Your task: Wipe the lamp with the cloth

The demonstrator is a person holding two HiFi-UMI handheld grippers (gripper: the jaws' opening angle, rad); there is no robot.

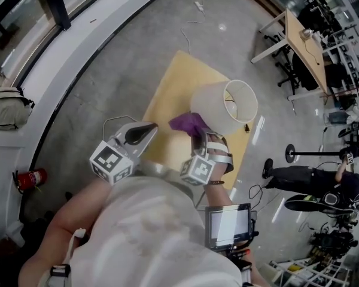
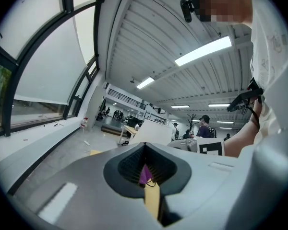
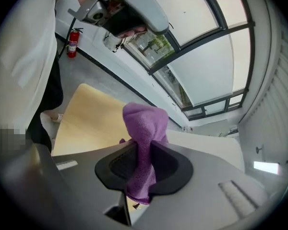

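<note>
1. Bench (image 1: 173,88): a pale wooden top on a grey concrete floor, directly in front of the person.
2. Lamp (image 1: 224,106): located over the right half of the bench. Its white shade shows the outer wall and the round open rim, which faces up and to the right in the head view. The base is hidden by the shade.
3. Cloth (image 1: 188,124): purple, bunched, positioned against the lower left wall of the shade. Contact with the shade appears likely but cannot be confirmed.
4. Right tool (image 1: 198,137): closed on the cloth (image 3: 144,128). In the right gripper view the fabric is pinched between both pads of the tool (image 3: 143,162), with a folded lump standing beyond the tips and a short tail hanging behind them.
5. Left tool (image 1: 145,130): held just left of the cloth, above the near left edge of the bench, apart from the lamp. In the left gripper view the jaws of the tool (image 2: 145,164) stand together except for a thin slit, with nothing gripped.
6. Fire extinguisher (image 1: 31,178): red, on the floor by the curved wall at far left.
</note>
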